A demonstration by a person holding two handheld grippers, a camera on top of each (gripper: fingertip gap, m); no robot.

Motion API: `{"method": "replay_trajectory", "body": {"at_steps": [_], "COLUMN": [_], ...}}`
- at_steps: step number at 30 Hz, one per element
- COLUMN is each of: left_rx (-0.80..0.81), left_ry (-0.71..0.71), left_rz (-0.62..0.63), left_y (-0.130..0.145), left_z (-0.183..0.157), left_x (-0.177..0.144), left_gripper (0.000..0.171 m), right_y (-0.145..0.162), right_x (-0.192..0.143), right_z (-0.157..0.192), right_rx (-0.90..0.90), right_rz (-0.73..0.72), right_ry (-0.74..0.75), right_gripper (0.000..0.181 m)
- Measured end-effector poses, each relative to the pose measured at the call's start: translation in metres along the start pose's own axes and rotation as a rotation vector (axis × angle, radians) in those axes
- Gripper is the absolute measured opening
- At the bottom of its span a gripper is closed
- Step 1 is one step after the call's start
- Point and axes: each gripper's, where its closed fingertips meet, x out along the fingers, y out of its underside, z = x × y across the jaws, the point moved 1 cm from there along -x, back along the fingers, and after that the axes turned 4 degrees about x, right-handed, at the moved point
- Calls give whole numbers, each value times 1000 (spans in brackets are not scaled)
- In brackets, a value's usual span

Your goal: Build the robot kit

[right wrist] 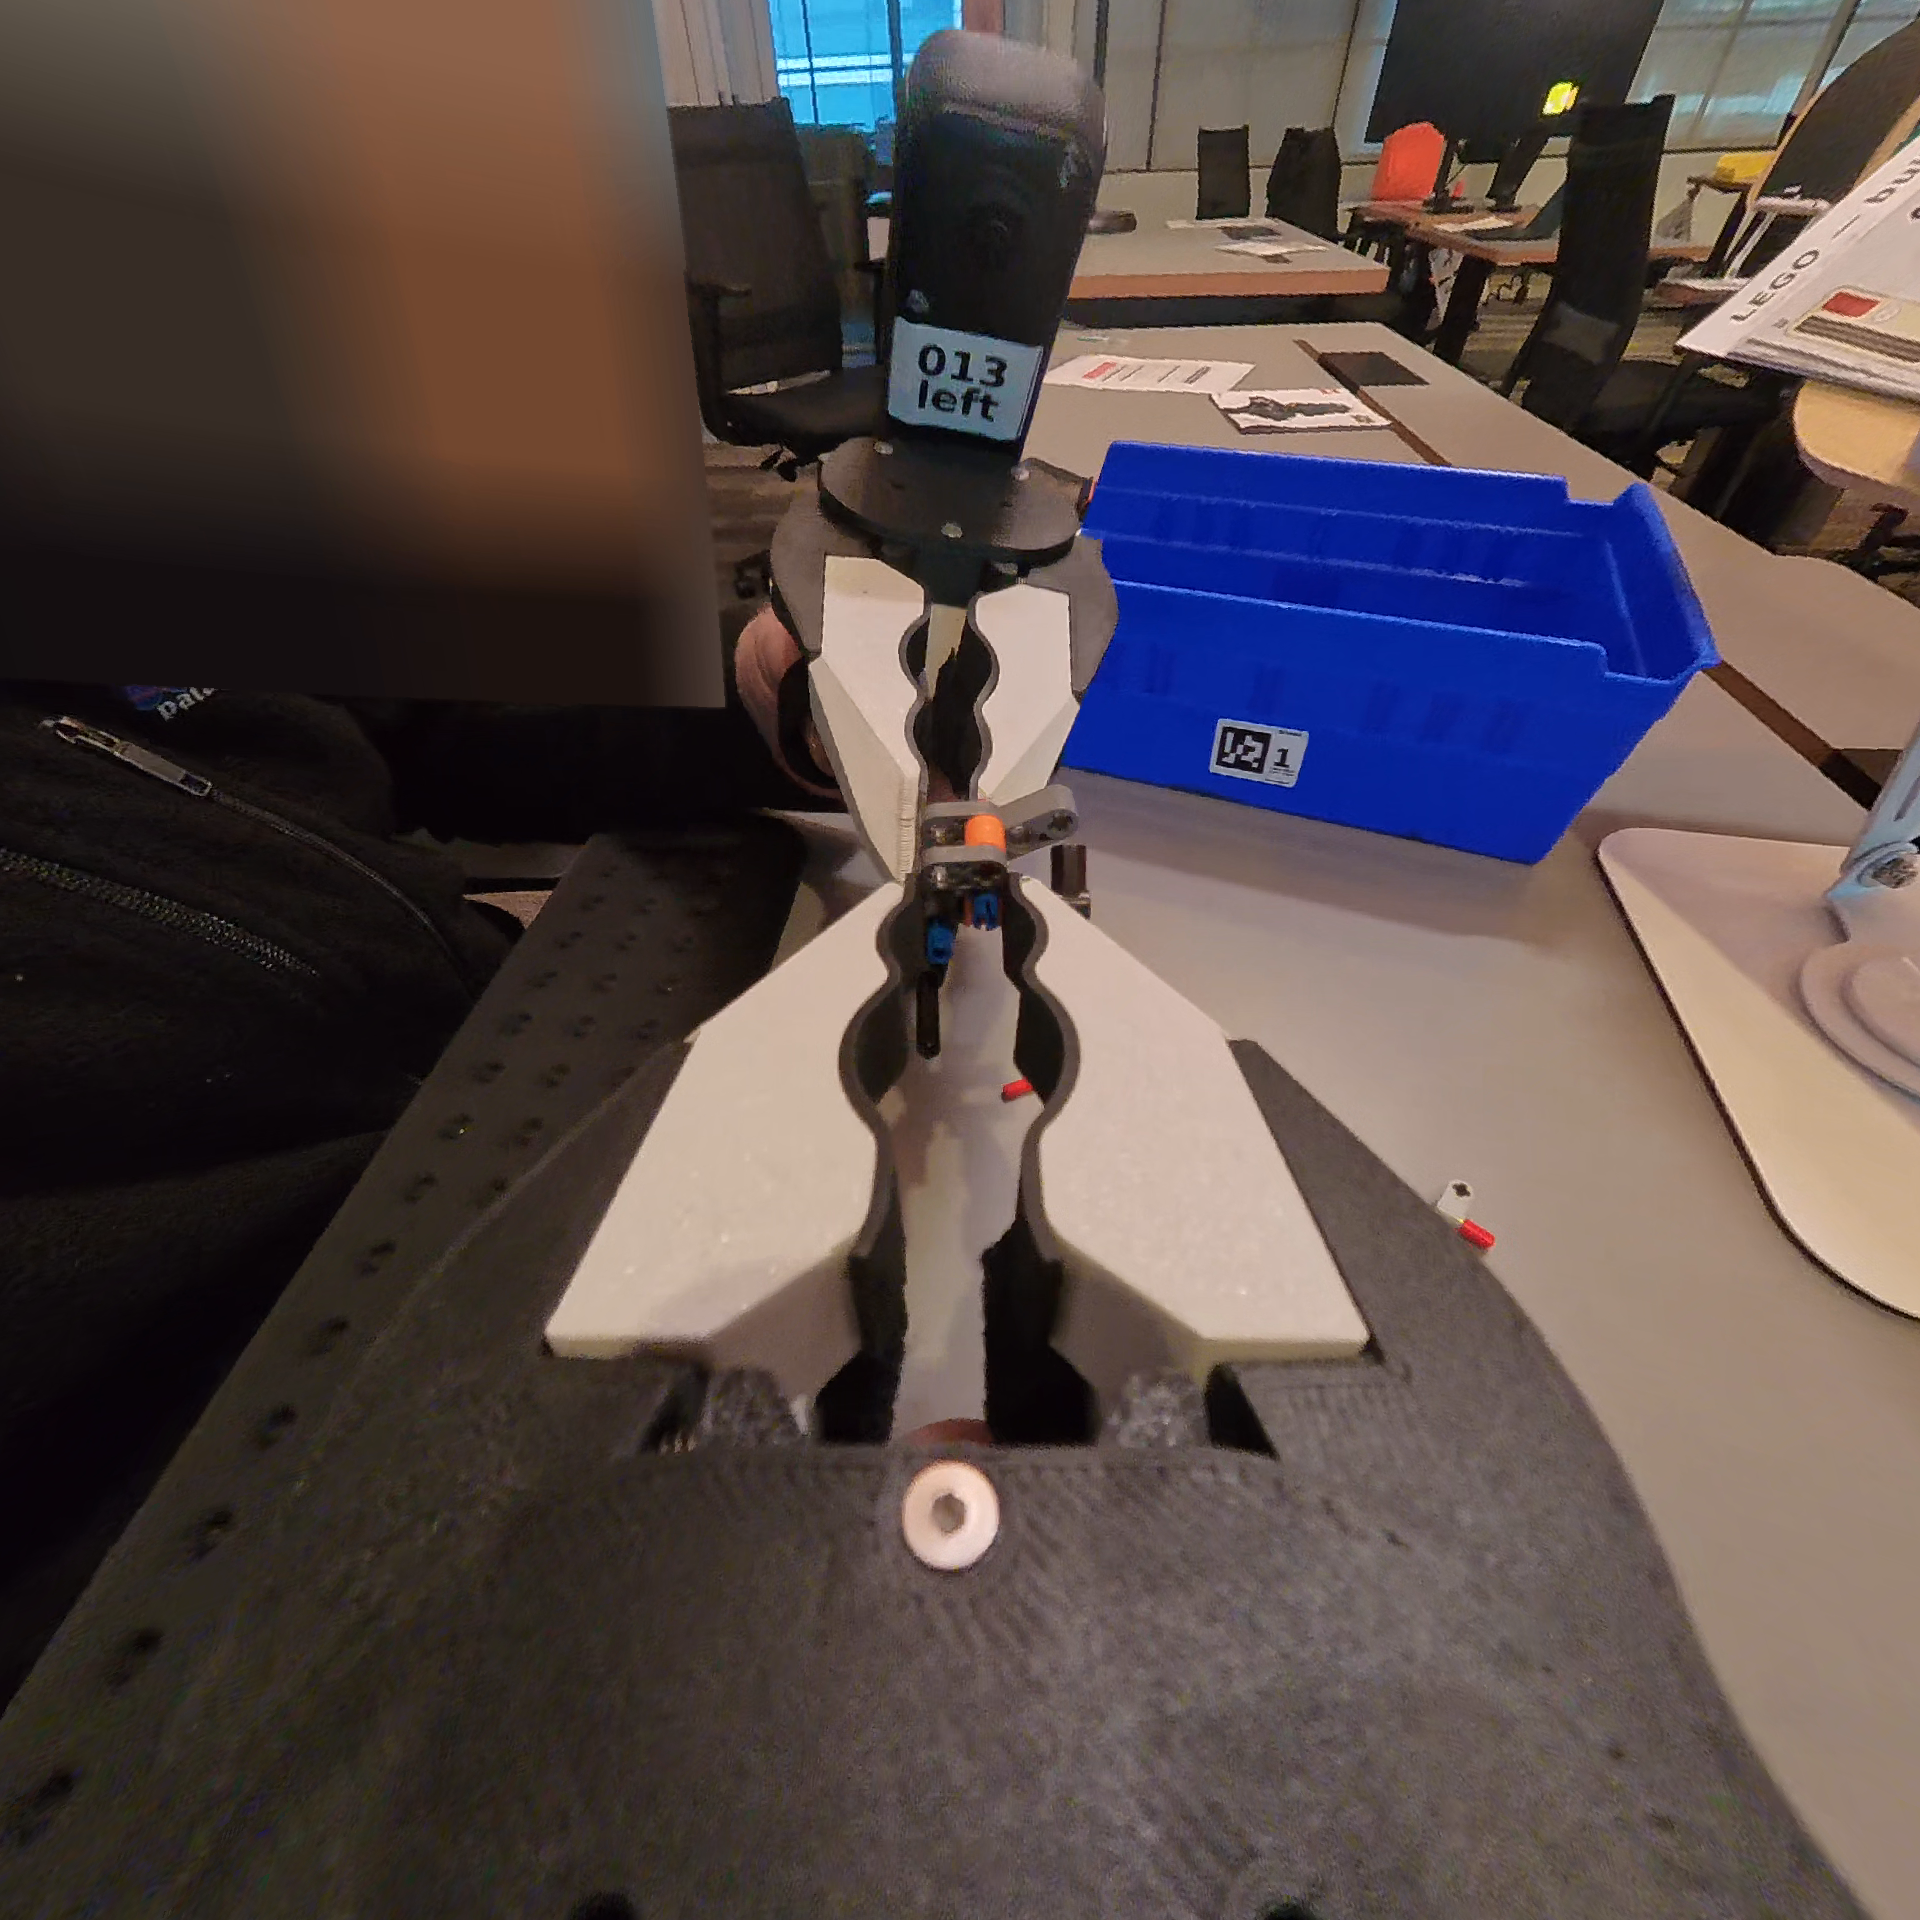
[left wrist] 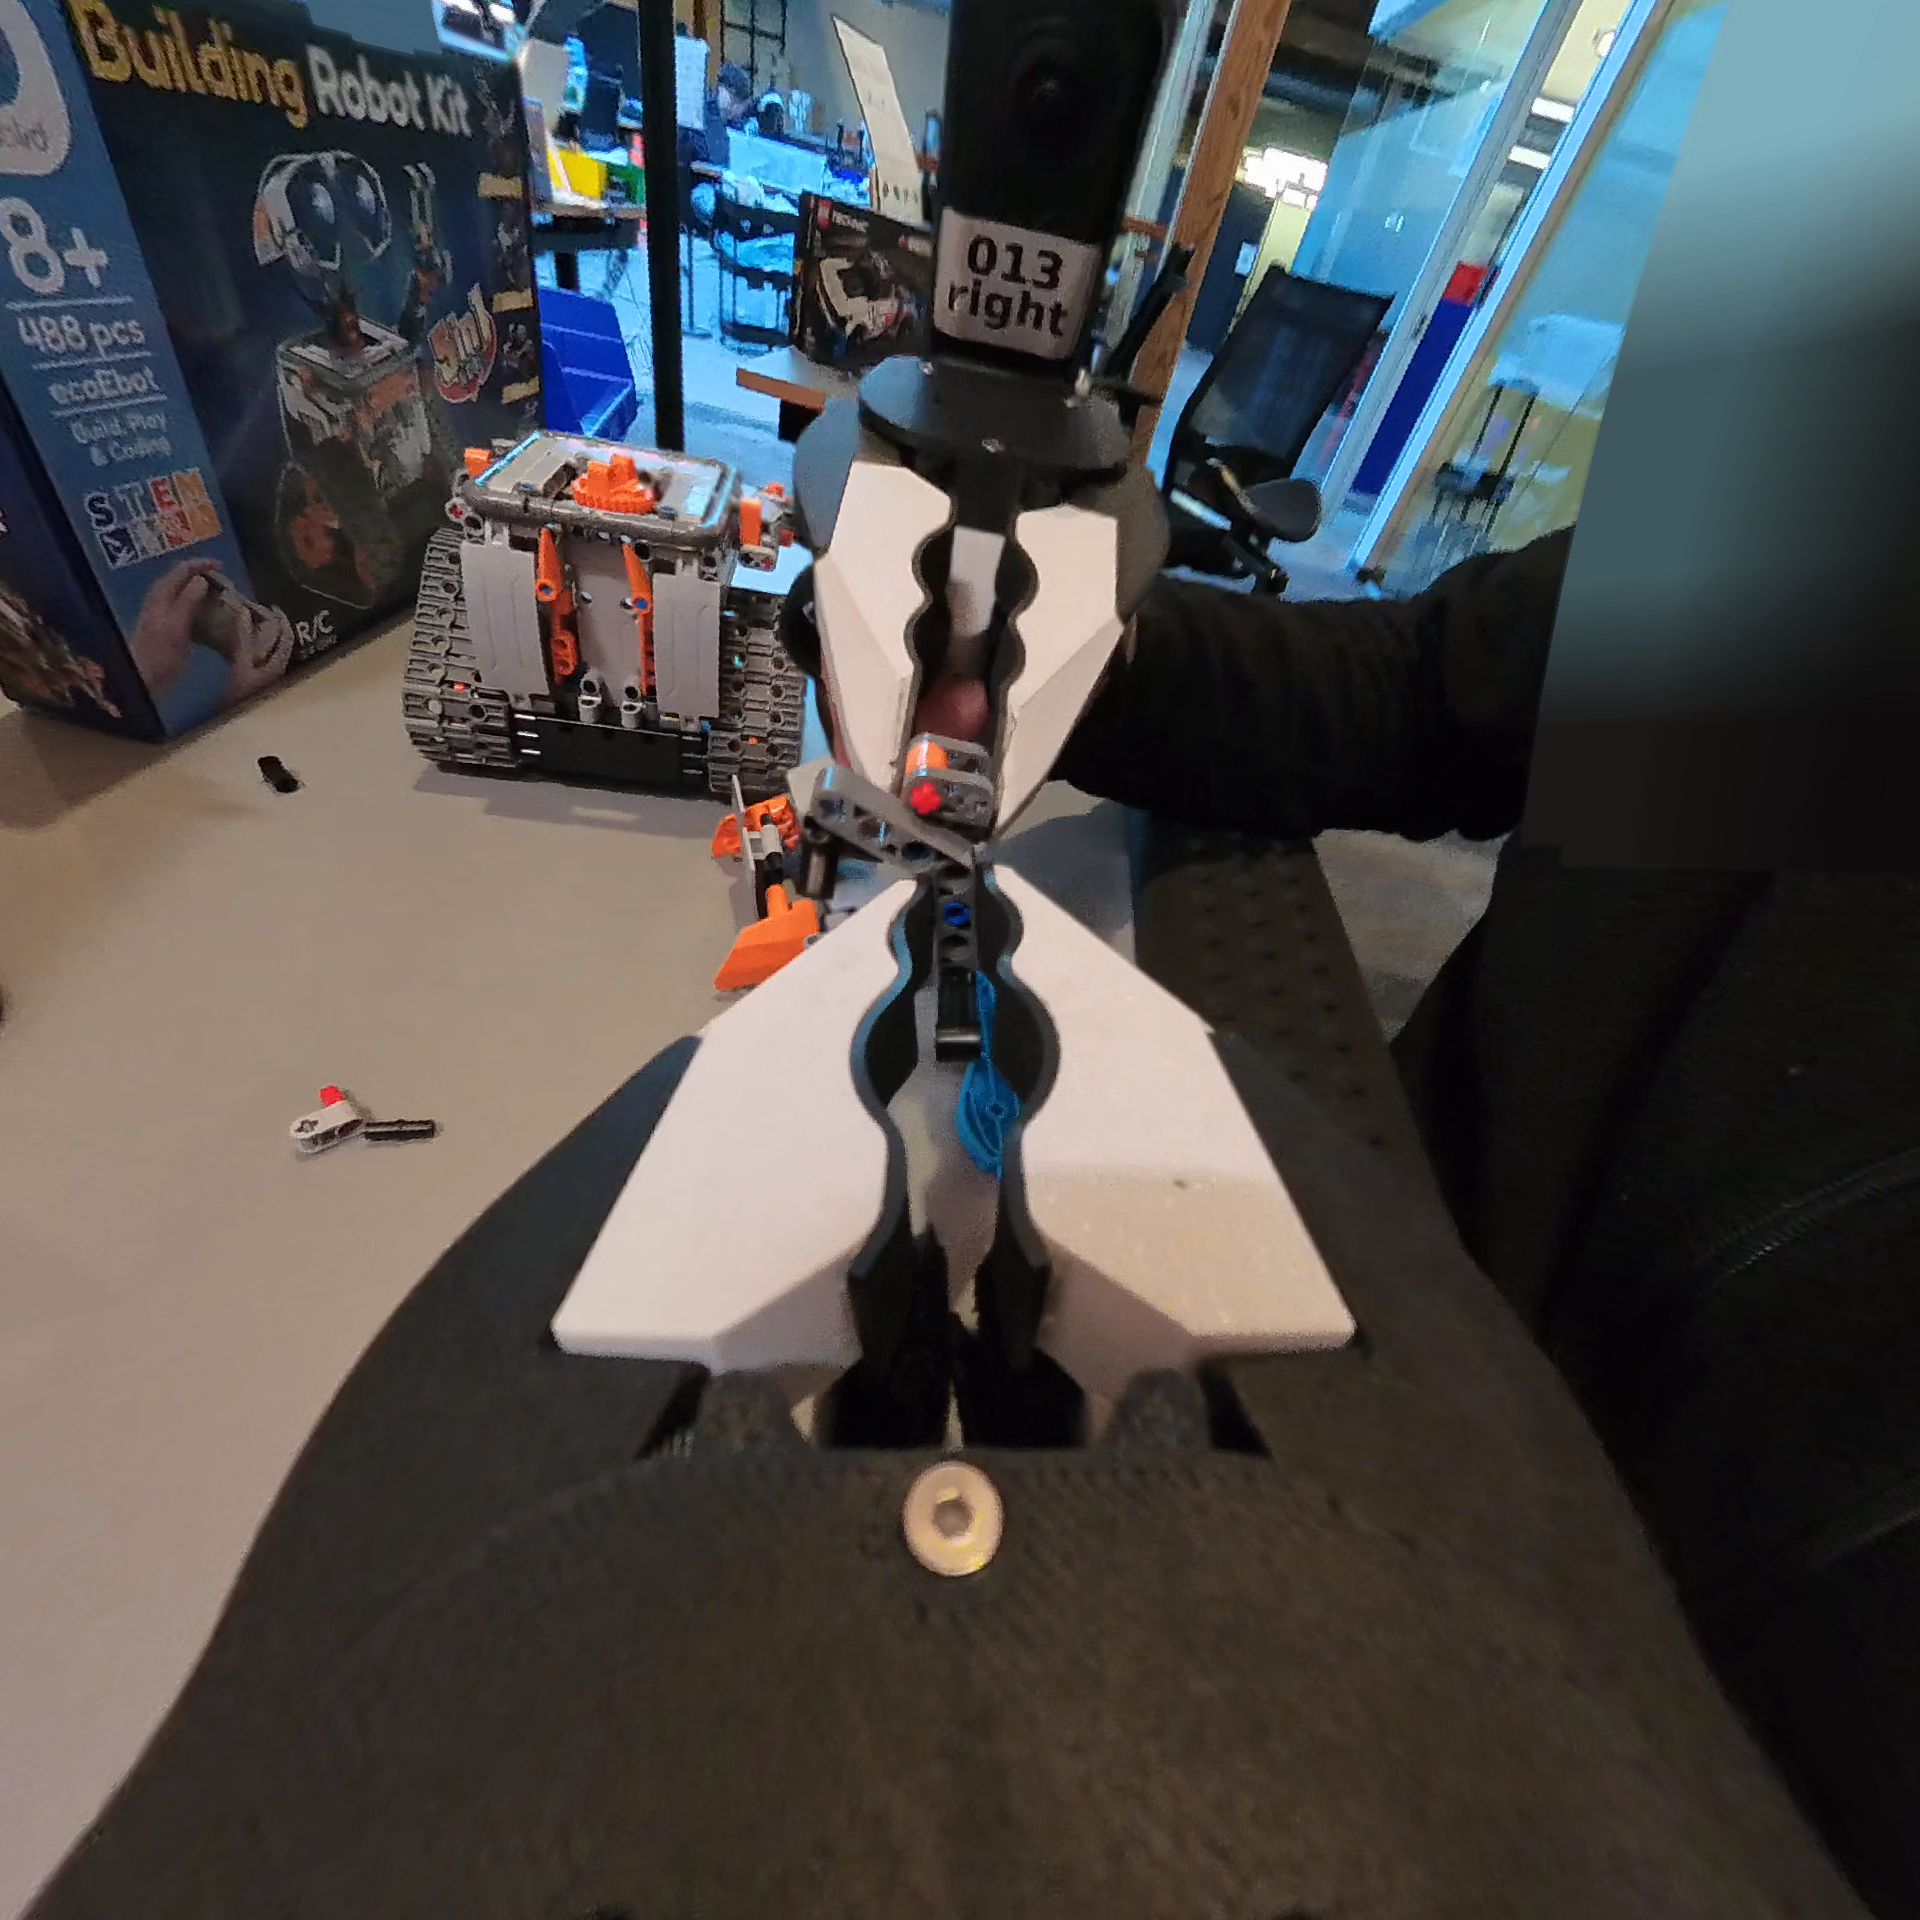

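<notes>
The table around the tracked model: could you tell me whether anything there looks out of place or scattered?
Yes. A few small parts lie loose on the table: a white connector with a red pin, a small black piece, and an orange-and-grey subassembly lying tipped in front of the tracked model.

Open workshop room, grey tabletop (left wrist: 312, 987), black office chairs (right wrist: 764, 281), wooden post (left wrist: 1210, 208), glass partitions (left wrist: 1455, 260), daylit windows (right wrist: 831, 62)
</notes>
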Motion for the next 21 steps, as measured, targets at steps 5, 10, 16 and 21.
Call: {"method": "replay_trajectory", "body": {"at_steps": [5,10,16,21], "left_rx": [63,133,208,193], "left_ry": [-28,-69,-206,-273], "left_rz": [75,165,191,109], "left_y": [2,9,16,8], "left_z": [-1,3,20,25], "left_x": [1,3,4,-2], "left_gripper": [5,5,9,23], "right_y": [2,8,12,12], "right_x": [0,3,4,-1], "right_z": [0,-2,-17,-32], "right_rx": [-24,-60,-298,-564], "right_rz": [41,100,201,317], "right_ry": [3,27,241,499], "right_gripper": [13,12,13,13]}}
